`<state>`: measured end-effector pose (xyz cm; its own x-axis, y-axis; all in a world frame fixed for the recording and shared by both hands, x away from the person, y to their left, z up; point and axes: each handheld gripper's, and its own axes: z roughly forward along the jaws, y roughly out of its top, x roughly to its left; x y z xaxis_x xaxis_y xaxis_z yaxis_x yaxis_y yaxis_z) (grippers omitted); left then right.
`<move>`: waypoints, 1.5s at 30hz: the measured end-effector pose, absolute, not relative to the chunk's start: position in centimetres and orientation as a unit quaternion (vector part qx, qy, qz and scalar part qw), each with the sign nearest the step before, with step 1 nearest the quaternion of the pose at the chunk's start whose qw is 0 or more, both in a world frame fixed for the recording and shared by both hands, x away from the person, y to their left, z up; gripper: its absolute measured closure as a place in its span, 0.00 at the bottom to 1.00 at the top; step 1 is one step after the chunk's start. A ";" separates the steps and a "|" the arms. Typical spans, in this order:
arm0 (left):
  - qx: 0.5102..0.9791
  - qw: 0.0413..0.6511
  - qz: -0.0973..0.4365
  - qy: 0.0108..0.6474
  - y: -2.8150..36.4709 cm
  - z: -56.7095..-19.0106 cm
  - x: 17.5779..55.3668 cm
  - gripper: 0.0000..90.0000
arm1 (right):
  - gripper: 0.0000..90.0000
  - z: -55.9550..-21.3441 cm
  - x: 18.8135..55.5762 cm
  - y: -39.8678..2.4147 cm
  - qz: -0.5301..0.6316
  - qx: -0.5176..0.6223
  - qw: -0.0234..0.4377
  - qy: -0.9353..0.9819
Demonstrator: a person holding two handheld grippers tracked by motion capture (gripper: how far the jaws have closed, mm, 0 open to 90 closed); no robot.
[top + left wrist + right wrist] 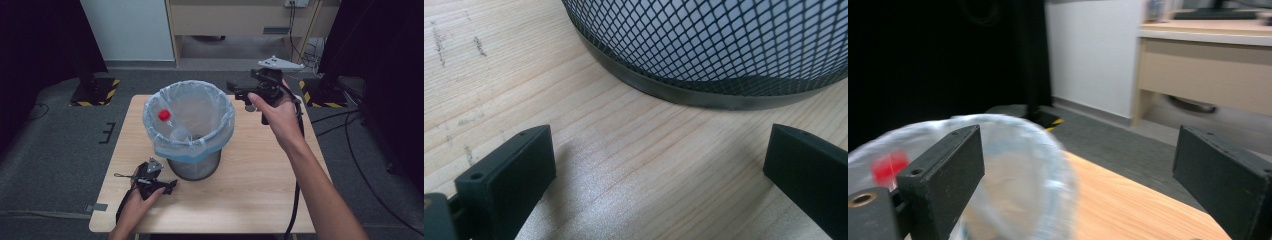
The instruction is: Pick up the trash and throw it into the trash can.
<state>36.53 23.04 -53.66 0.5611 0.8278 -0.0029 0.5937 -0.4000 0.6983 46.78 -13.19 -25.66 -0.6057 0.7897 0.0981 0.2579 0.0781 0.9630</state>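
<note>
High view: right gripper (239, 90) open beside bin (190, 127) rim.

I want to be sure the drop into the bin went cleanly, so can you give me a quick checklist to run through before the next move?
1. Bottle with red cap lies inside the bin: ok.
2. Right claw open, nothing between its jaws: ok.
3. Right claw is off the bin's rim: ok.
4. Liner bag still folded over the rim: ok.
5. Left claw open, on the table beside the bin's base, not touching it: ok.
6. Bin standing upright: ok.
</note>
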 end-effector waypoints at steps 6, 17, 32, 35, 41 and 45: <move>0.818 0.333 0.175 0.435 23.0 -53.7 36.5 0.00 | 0.08 -28.9 48.7 -16.3 0.527 0.440 0.261 0.679; 0.818 0.333 0.175 0.435 23.0 -53.7 36.5 0.00 | 0.08 -35.5 51.6 -19.1 0.469 0.512 0.266 0.669; 0.818 0.333 0.175 0.435 23.0 -53.7 36.5 0.00 | 0.09 -43.7 52.2 -19.6 0.412 0.551 0.234 0.687; 0.818 0.333 0.175 0.435 23.0 -53.7 36.5 0.00 | 0.09 -45.3 52.1 -19.3 0.393 0.557 0.227 0.696; 0.818 0.333 0.175 0.435 23.0 -53.7 36.5 0.00 | 0.10 -49.7 51.4 -18.9 0.350 0.572 0.209 0.712; 0.818 0.333 0.175 0.435 23.0 -53.7 36.5 0.00 | 0.10 -51.9 50.9 -18.8 0.331 0.578 0.200 0.719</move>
